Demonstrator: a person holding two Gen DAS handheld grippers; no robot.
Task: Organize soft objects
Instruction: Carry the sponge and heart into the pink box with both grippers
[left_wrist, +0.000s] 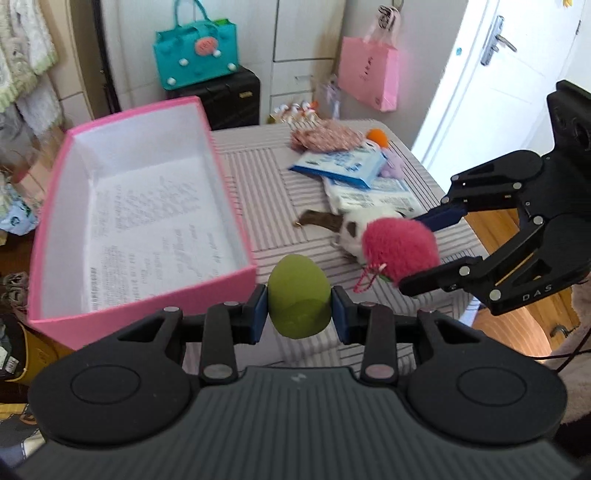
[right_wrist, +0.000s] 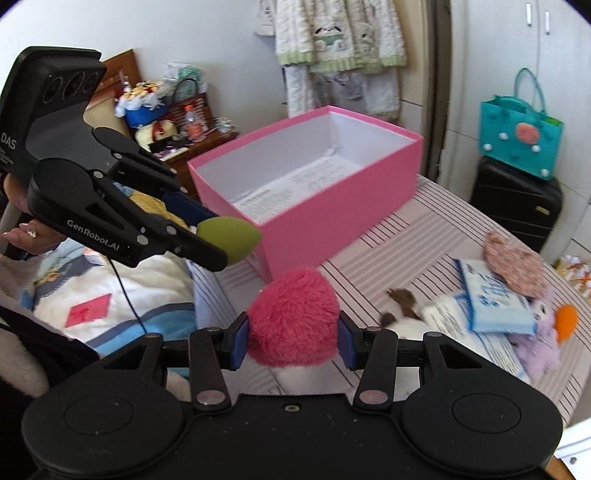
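Left gripper (left_wrist: 299, 308), low in the frame's centre, clamps a green egg-shaped sponge (left_wrist: 298, 295) just right of the open pink box (left_wrist: 147, 295). Right gripper (right_wrist: 293, 339) squeezes a fluffy red pompom (right_wrist: 293, 317) at lower centre, above the striped table (right_wrist: 388, 236).

The green egg-shaped sponge (left_wrist: 298, 297) looked matt and finely porous, while the pink pompom (right_wrist: 293, 318) was long-piled, fuzzy plush. The pink box (left_wrist: 236, 275) was smooth matt card with a white paper lining and a printed sheet (left_wrist: 155, 236) on its floor. The desk (left_wrist: 266, 177) wore ribbed, striped cloth, and the blue-and-white packets (left_wrist: 341, 164) on it shone like glossy plastic film.
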